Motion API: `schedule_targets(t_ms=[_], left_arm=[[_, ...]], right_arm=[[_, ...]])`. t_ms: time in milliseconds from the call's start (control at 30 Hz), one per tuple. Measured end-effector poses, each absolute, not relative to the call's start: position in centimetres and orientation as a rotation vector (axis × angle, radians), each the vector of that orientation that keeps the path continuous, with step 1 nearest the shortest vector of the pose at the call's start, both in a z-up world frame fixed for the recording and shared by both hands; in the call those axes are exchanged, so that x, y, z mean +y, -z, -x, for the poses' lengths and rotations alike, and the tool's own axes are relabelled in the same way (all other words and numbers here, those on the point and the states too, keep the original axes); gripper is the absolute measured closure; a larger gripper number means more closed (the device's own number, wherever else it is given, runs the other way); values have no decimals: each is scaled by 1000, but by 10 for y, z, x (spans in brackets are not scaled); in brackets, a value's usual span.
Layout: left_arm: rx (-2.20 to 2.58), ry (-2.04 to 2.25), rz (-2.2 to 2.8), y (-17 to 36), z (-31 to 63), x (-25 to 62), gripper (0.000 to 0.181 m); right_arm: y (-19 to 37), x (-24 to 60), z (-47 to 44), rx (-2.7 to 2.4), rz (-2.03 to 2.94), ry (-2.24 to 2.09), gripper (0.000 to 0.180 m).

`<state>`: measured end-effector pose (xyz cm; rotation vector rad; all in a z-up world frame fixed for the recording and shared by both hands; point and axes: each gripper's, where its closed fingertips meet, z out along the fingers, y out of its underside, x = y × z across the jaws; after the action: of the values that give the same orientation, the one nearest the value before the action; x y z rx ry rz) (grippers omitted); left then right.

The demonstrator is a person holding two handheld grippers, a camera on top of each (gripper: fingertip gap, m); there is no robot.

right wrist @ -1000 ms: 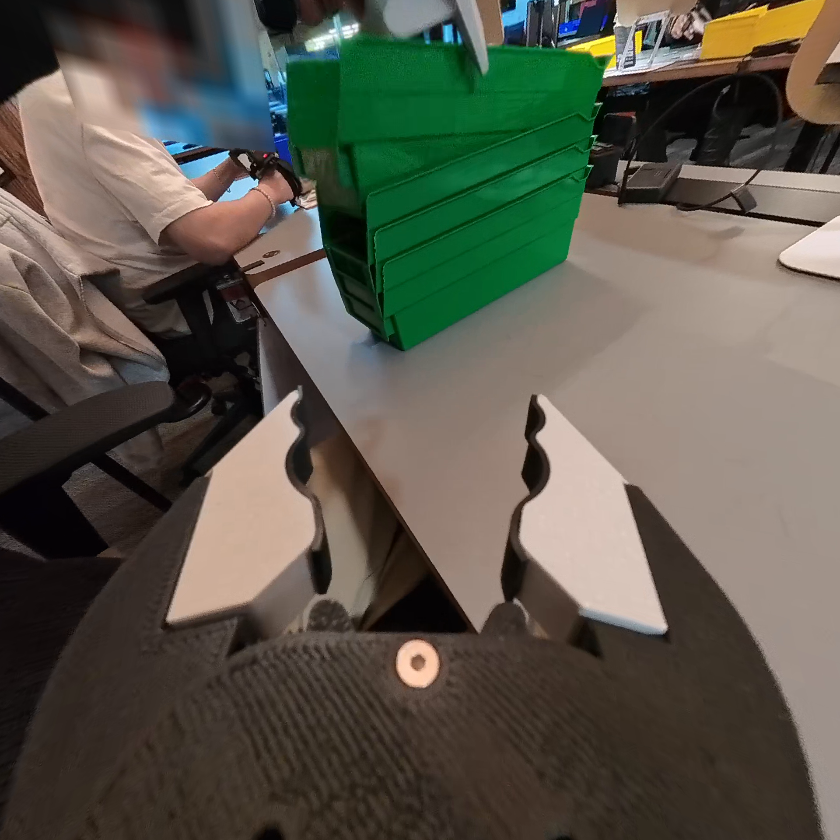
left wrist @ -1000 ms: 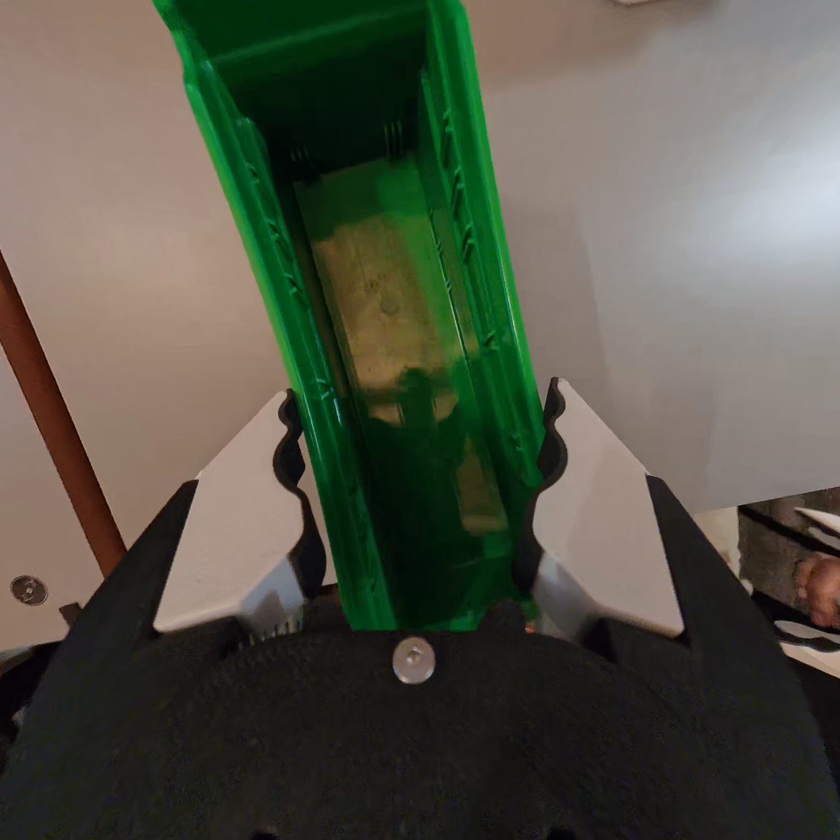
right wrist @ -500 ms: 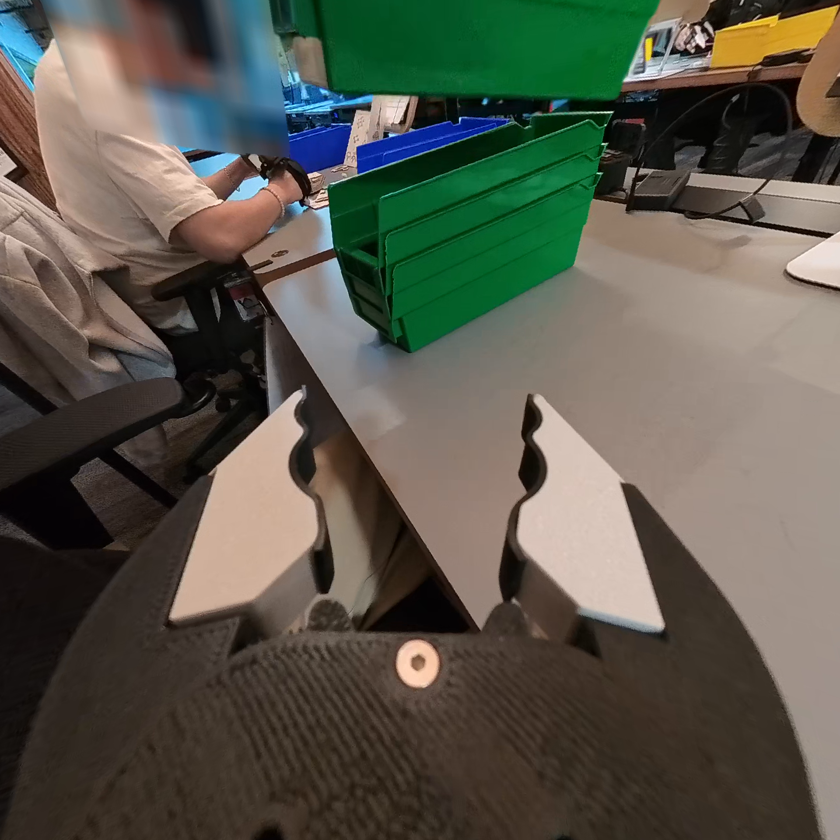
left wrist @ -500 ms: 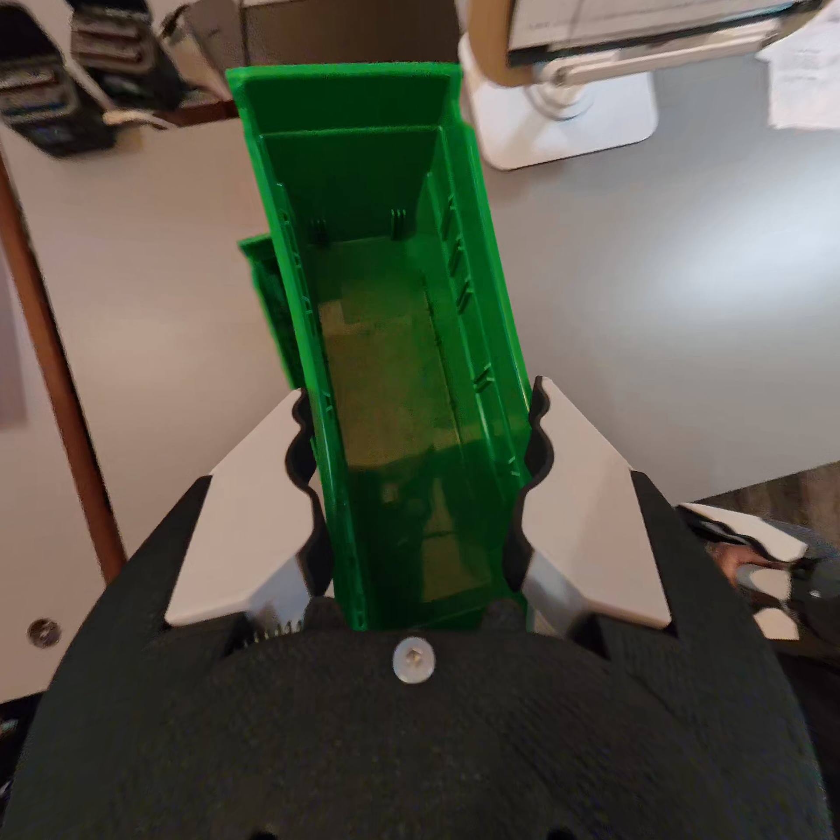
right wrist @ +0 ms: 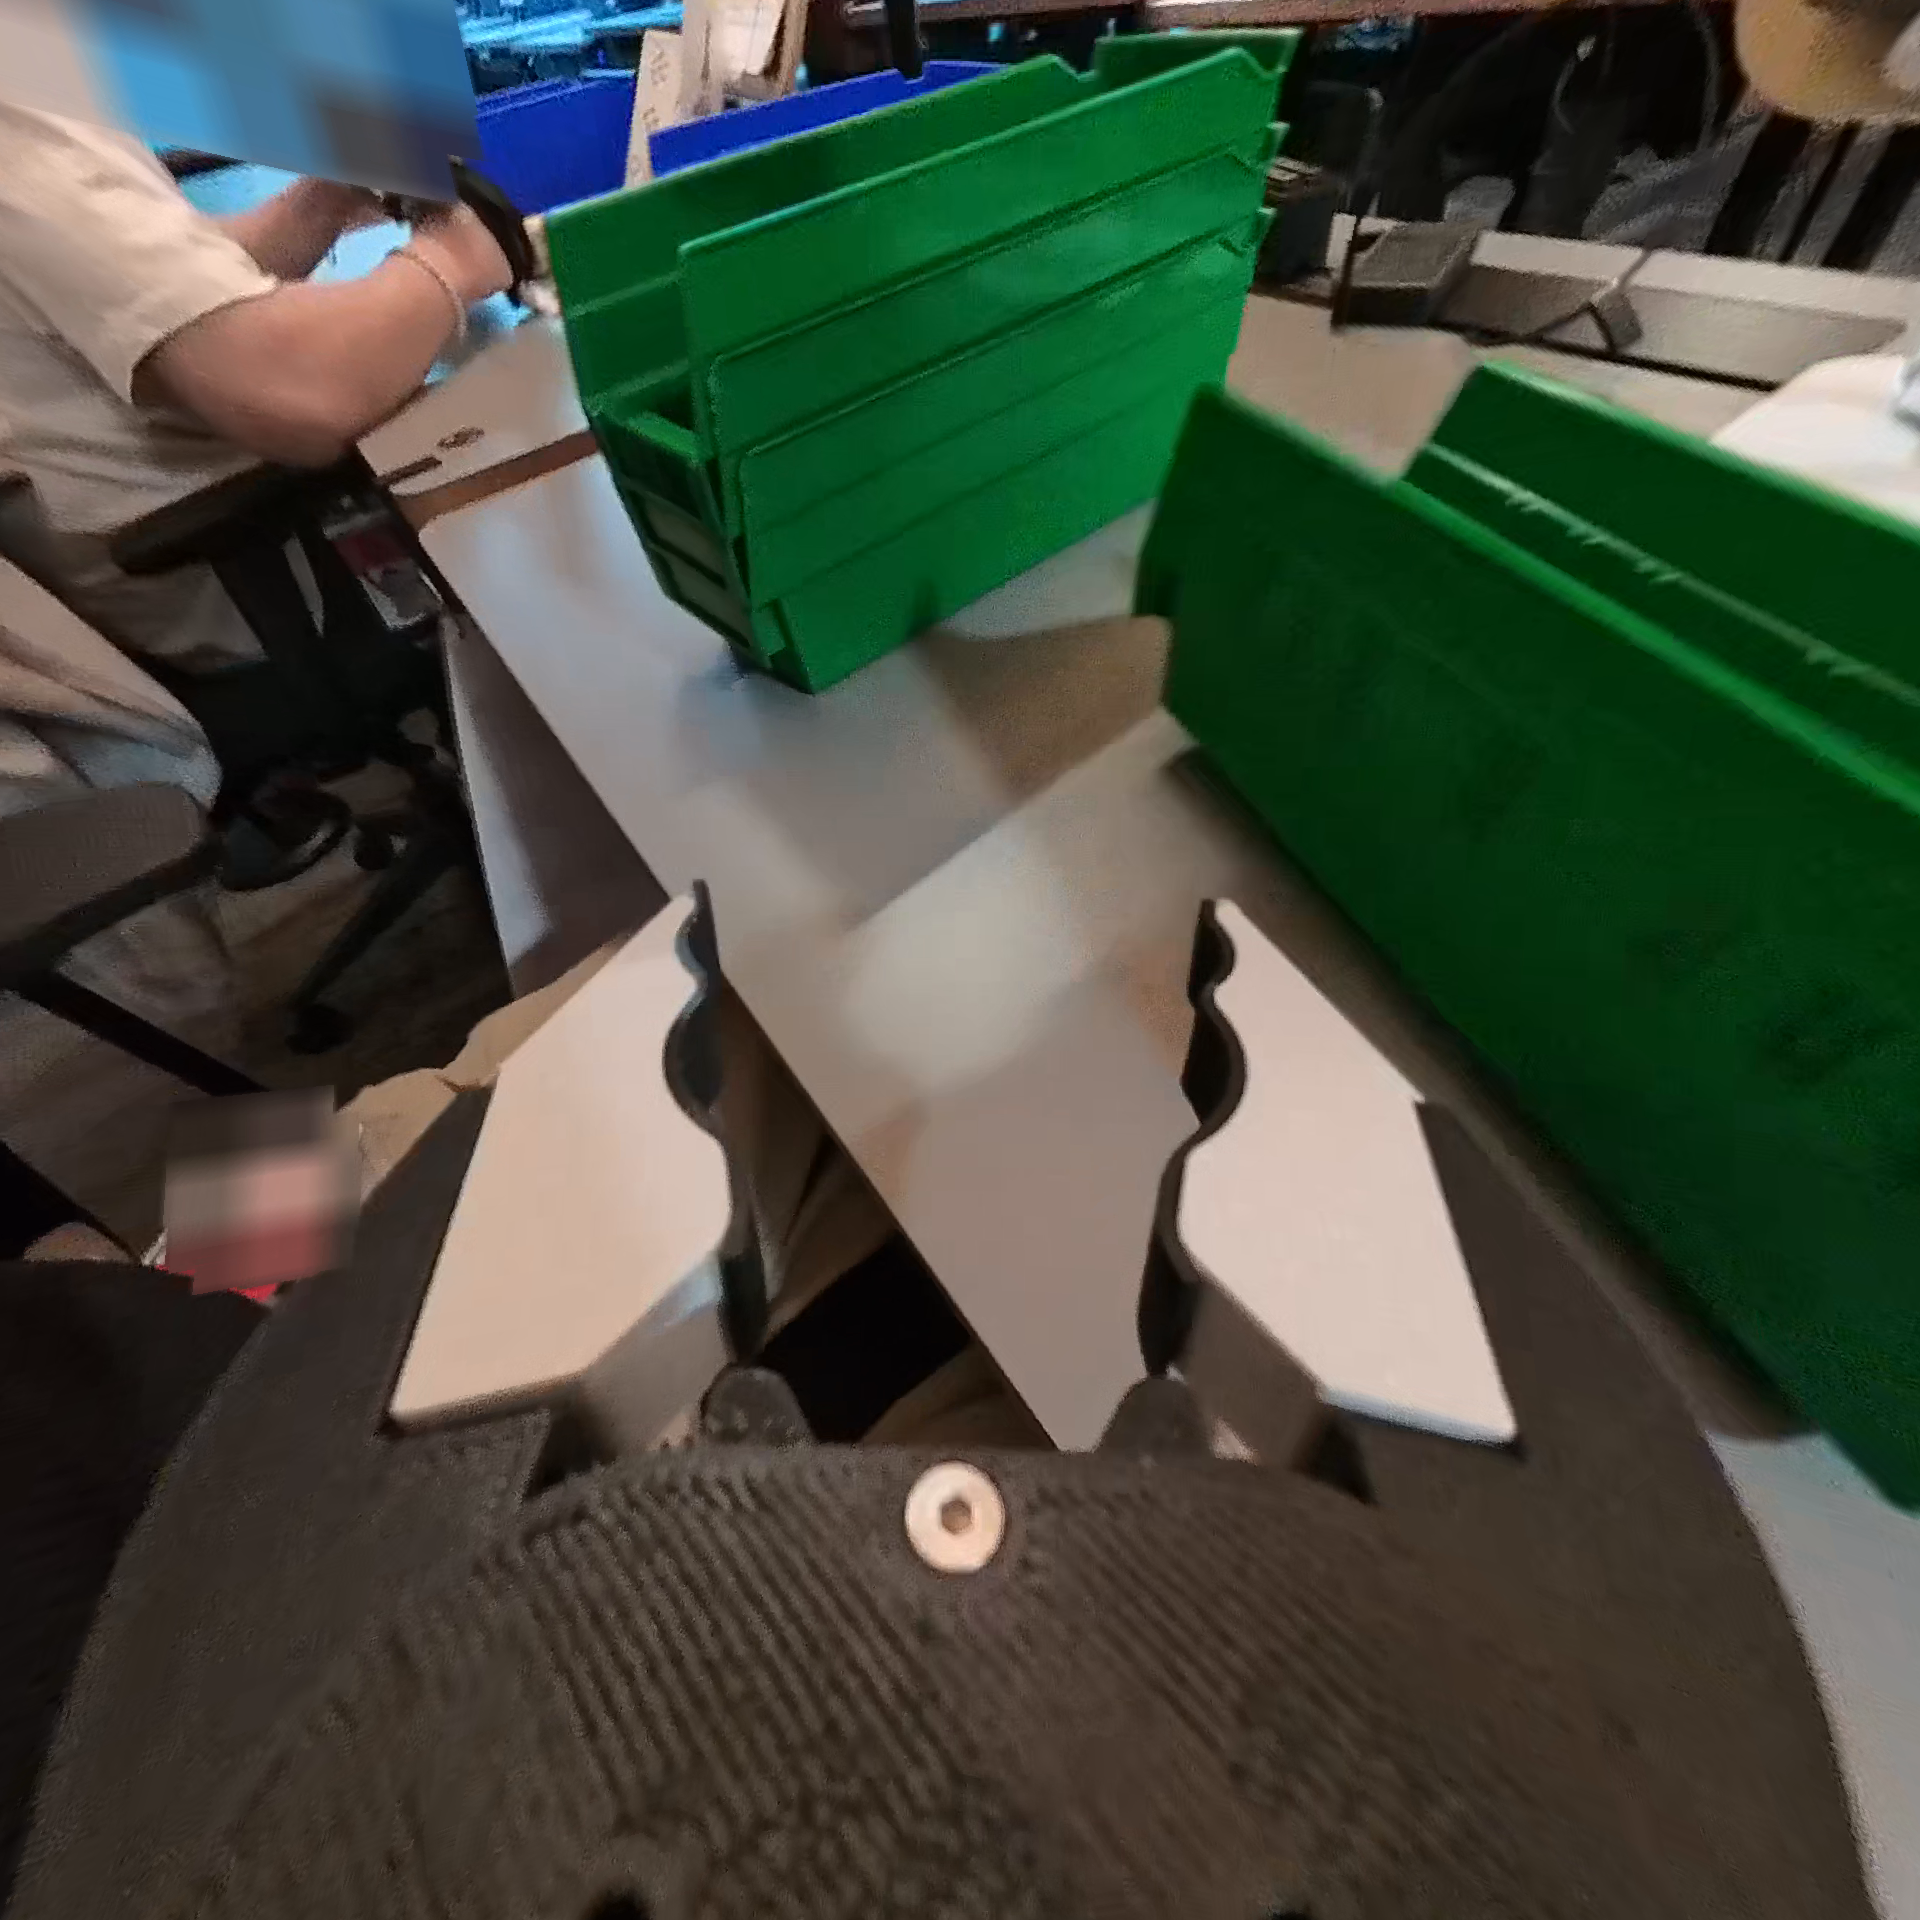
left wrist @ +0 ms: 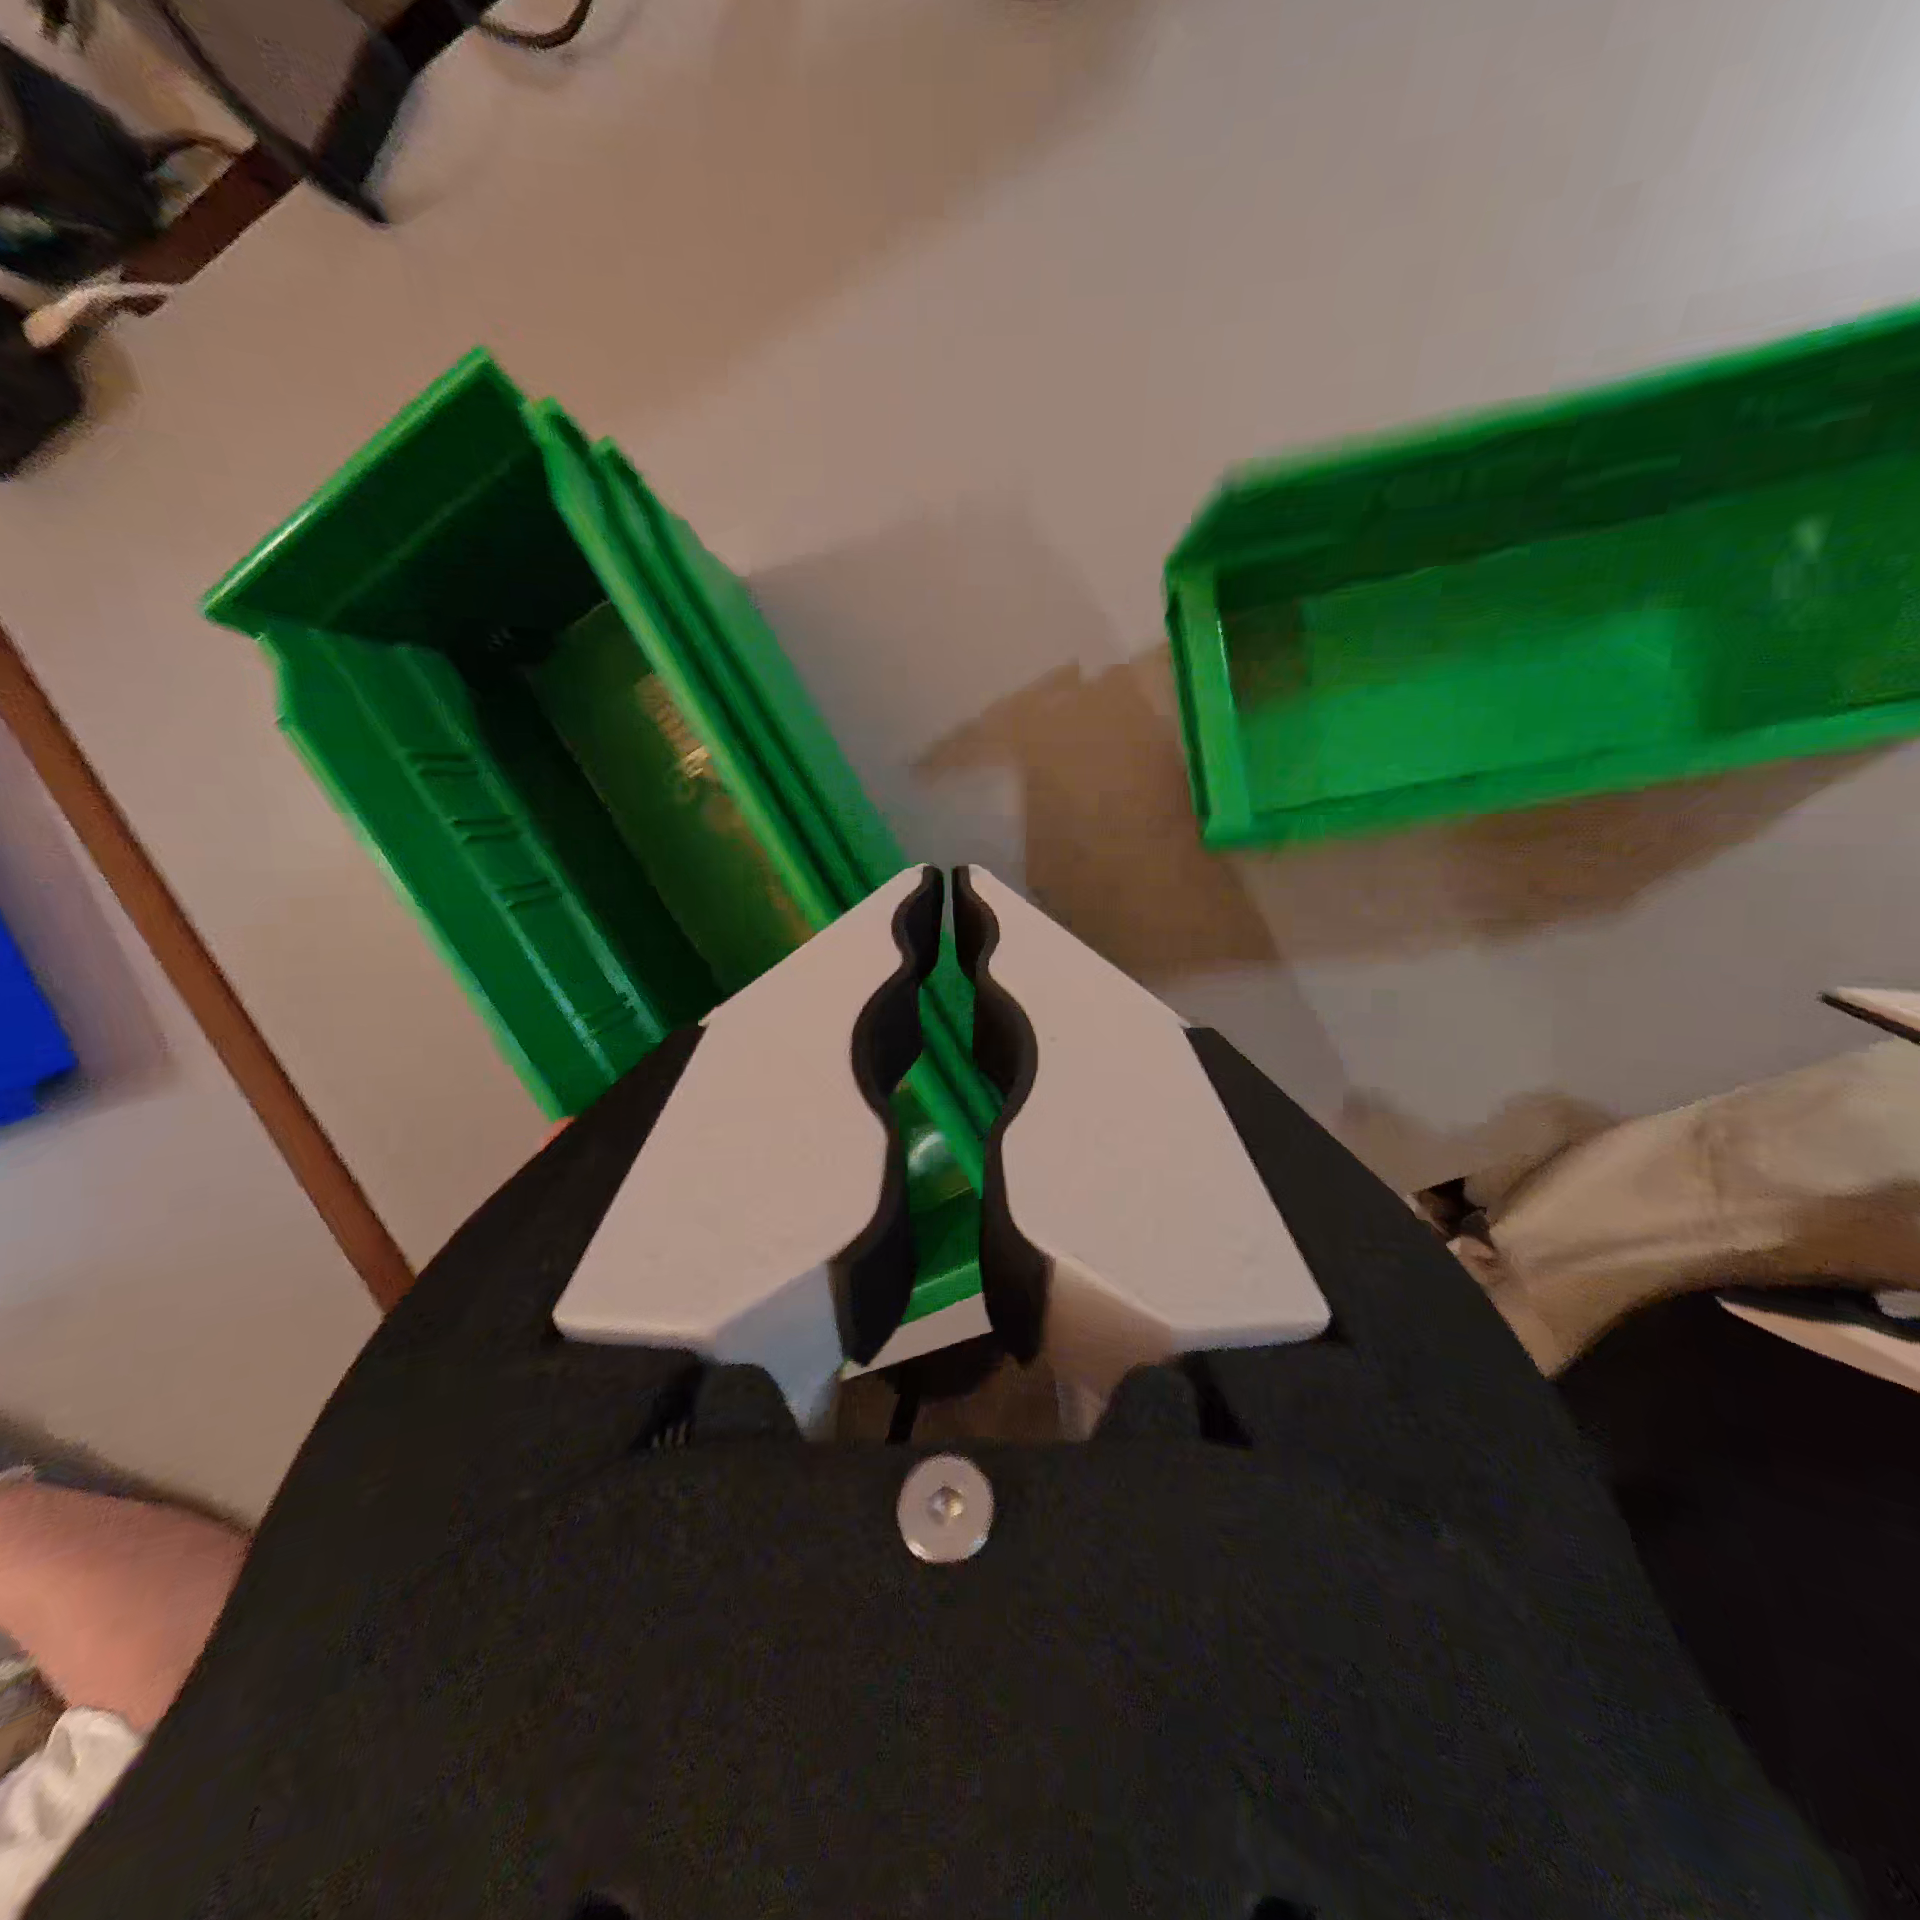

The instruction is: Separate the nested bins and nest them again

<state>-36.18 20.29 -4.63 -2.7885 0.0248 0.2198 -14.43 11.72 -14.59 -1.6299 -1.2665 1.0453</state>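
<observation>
Left claw [left wrist: 940,883]: fingers pinched almost tip to tip. The green stack's wall shows through the slit; you cannot tell whether it is clamped.
Right claw [right wrist: 953,902]: spread wide, holding nothing, over the grey table [right wrist: 935,810] edge.
Nested stack [left wrist: 499,831] sits ahead and left of your left claw, and straight ahead of the right one. At least four rims show.
One single bin [right wrist: 1507,779] lies just right of the right claw, apart from the stack.
Beyond the stack: blue bins [right wrist: 790,104]. Far left: a seated person [right wrist: 260,343] and an office chair [right wrist: 94,862].
A pale patch on the top bin's floor is unreadable.
</observation>
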Motion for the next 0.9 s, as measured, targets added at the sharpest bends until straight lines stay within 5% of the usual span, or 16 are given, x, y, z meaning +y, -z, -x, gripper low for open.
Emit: schedule_targets(t_ms=[233, 700, 800, 900], left_arm=[[254, -28, 2751, 63, 294, 216, 151], [1150, 49, 2543, 124, 146, 328, 139], [1468, -27, 2535, 153, 129, 334, 117], [1626, -96, 2550, 179, 122, 341, 123]], right_arm=[[151, 123, 144, -1192, 1735, -1172, 88], [156, 95, 149, -1344, 1680, -1209, 106], [149, 89, 150, -1345, 1637, -1240, 110], [151, 86, 151, -1385, 1618, -1200, 109]])
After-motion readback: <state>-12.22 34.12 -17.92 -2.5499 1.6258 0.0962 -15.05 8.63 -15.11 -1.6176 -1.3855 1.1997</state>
